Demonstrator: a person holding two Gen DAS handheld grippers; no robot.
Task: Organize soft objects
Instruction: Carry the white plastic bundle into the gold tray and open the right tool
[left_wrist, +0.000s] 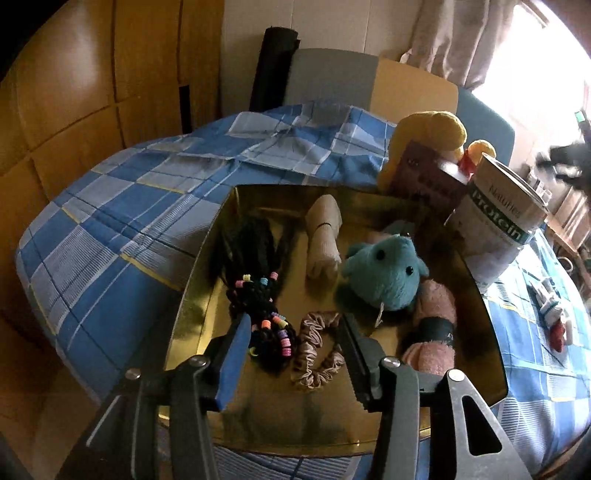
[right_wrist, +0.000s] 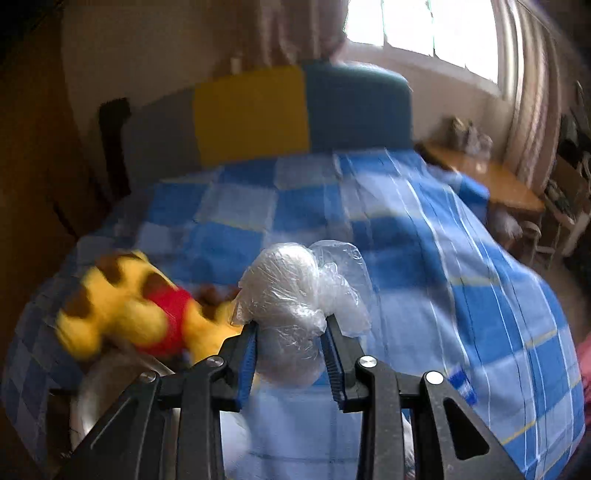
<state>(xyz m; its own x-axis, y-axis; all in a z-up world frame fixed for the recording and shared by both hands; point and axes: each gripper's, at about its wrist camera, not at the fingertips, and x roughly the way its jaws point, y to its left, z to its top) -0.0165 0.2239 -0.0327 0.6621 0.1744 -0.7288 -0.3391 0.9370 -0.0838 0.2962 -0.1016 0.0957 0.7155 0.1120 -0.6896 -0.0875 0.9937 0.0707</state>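
The right gripper (right_wrist: 290, 354) is clenched on a white soft bundle wrapped in clear crinkled plastic (right_wrist: 291, 299), held above the blue-and-white checked bedspread (right_wrist: 424, 258); judging by this, a carry to the box is in hand. The next move likely calls for bringing the bundle over the box and releasing it into a free spot.

The left gripper (left_wrist: 293, 354) hovers released over the near end of the shallow gold-lined box (left_wrist: 207, 266), its 2 fingers (left_wrist: 236, 343) straddling but not pressing a pinkish-brown fabric scrunchie (left_wrist: 314, 354). Just left of it lies a black braided hairpiece with coloured beads (left_wrist: 258, 295); to the right, a pink rolled towel with a dark band (left_wrist: 432, 332). Farther in sit a teal plush toy (left_wrist: 384, 273) and a beige rolled cloth (left_wrist: 325, 236). Beyond the box stands a white protein tub (left_wrist: 498, 229) and a yellow plush bear (left_wrist: 424, 140).
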